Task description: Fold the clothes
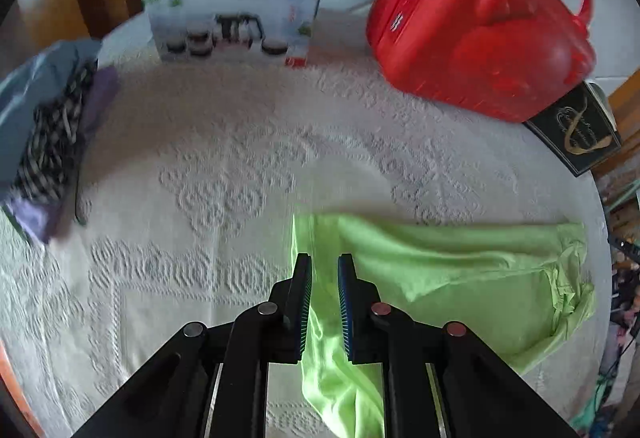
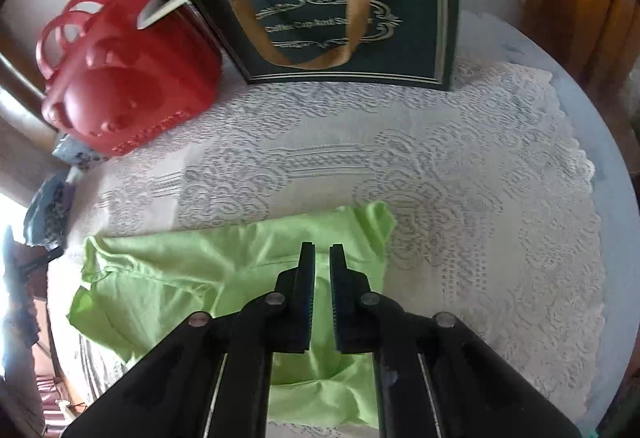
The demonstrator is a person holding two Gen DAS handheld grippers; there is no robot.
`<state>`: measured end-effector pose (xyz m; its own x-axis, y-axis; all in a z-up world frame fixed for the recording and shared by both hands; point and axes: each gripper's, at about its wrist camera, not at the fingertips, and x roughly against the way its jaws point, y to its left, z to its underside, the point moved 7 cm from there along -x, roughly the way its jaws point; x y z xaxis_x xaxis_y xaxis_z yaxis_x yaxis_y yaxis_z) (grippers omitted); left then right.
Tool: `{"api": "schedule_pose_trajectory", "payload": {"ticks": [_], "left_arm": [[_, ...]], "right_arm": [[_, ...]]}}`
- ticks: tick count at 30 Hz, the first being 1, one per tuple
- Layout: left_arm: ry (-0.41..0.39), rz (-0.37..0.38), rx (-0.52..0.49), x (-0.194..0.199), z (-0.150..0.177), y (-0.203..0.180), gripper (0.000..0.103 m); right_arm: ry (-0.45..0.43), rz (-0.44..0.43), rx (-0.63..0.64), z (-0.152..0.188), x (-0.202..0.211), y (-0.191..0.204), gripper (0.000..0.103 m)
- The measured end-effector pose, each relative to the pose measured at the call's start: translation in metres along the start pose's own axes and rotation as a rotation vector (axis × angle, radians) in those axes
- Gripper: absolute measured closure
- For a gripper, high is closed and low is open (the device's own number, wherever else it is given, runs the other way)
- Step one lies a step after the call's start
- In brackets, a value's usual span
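**Green shirt on the counter, both tools right over it**

So we've got a lime green shirt (image 1: pixel 460 270) lying partly folded and rumpled on the white lace tablecloth (image 1: pixel 208 173) that covers the counter. It sits at the near edge, spread sideways between our two hands.

Our left tool (image 1: pixel 324 266) is over the shirt's left end, fingers a little apart. A strip of the green fabric runs up through the gap, but we can't tell if the pads actually pinch it. Our right tool (image 2: pixel 322 256) is over the shirt's (image 2: pixel 192 270) right end, fingers also a little apart with cloth showing between them. Same deal there, no way to say if it's gripped.

Further back, a red plastic case (image 1: pixel 480 29) with loop handles stands at the far side of the counter. Just beside it is a dark green gift box (image 2: pixel 344 21) with gold lettering and a tan ribbon, its lid flap hanging open. On the far left there's a printed cardboard box (image 1: pixel 236 5), and a pile of grey and striped clothes (image 1: pixel 48 133) at the left edge.
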<state>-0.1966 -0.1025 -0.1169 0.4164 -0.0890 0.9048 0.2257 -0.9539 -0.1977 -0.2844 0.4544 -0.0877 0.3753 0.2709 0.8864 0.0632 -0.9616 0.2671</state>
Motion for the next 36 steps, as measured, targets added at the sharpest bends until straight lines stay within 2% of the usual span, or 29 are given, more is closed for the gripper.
{"api": "schedule_pose_trajectory", "payload": {"ticks": [2, 4, 5, 6, 8, 10, 12, 15, 23, 25, 26, 27, 28, 29, 30, 34, 36], "left_arm": [[-0.013, -0.023, -0.04, 0.004, 0.011, -0.005, 0.088], [-0.006, -0.058, -0.073, 0.006, 0.031, -0.01, 0.079], [0.002, -0.073, -0.085, 0.006, 0.042, -0.013, 0.065], [0.011, -0.076, -0.091, 0.005, 0.055, -0.016, 0.041], [0.03, -0.075, -0.1, 0.003, 0.08, -0.022, 0.017], [0.046, -0.081, -0.119, 0.001, 0.103, -0.028, 0.017], [0.056, -0.108, -0.153, -0.004, 0.125, -0.033, 0.017], [0.075, -0.13, -0.16, -0.012, 0.146, -0.039, 0.017], [0.101, -0.155, -0.129, -0.027, 0.176, -0.05, 0.017], [0.119, -0.15, -0.129, -0.03, 0.181, -0.051, 0.02], [0.12, -0.145, -0.129, -0.029, 0.18, -0.051, 0.028], [0.121, -0.139, -0.128, -0.028, 0.18, -0.052, 0.051], [0.121, -0.134, -0.128, -0.026, 0.18, -0.052, 0.069], [0.119, -0.135, -0.124, -0.022, 0.177, -0.051, 0.085], [0.109, -0.117, -0.12, -0.016, 0.172, -0.051, 0.087], [0.055, -0.008, -0.083, 0.012, 0.142, -0.051, 0.088], [0.025, 0.011, -0.077, 0.021, 0.117, -0.05, 0.088]], "right_arm": [[0.006, 0.019, 0.009, 0.016, 0.003, 0.002, 0.095], [0.025, 0.031, 0.005, 0.043, 0.003, -0.002, 0.095], [0.034, 0.039, -0.004, 0.055, 0.003, -0.006, 0.095], [0.042, 0.046, -0.014, 0.067, 0.002, -0.009, 0.093], [0.06, 0.061, -0.033, 0.092, 0.002, -0.015, 0.081], [0.066, 0.065, -0.053, 0.11, 0.003, -0.021, 0.041], [0.062, 0.066, -0.068, 0.122, 0.006, -0.025, 0.03], [0.055, 0.082, -0.073, 0.127, 0.008, -0.031, 0.03], [0.049, 0.078, -0.045, 0.115, -0.004, -0.024, 0.027], [0.056, 0.081, -0.016, 0.114, -0.014, -0.02, 0.023], [0.066, 0.087, -0.004, 0.115, -0.018, -0.018, 0.023], [0.075, 0.096, 0.009, 0.117, -0.021, -0.017, 0.028], [0.08, 0.111, 0.022, 0.121, -0.021, -0.015, 0.066], [0.081, 0.124, 0.032, 0.124, -0.021, -0.013, 0.09], [0.066, 0.126, 0.034, 0.126, -0.016, -0.012, 0.099], [-0.045, 0.067, 0.047, 0.118, 0.021, -0.002, 0.099], [-0.092, 0.041, 0.048, 0.103, 0.034, 0.001, 0.099]]}}
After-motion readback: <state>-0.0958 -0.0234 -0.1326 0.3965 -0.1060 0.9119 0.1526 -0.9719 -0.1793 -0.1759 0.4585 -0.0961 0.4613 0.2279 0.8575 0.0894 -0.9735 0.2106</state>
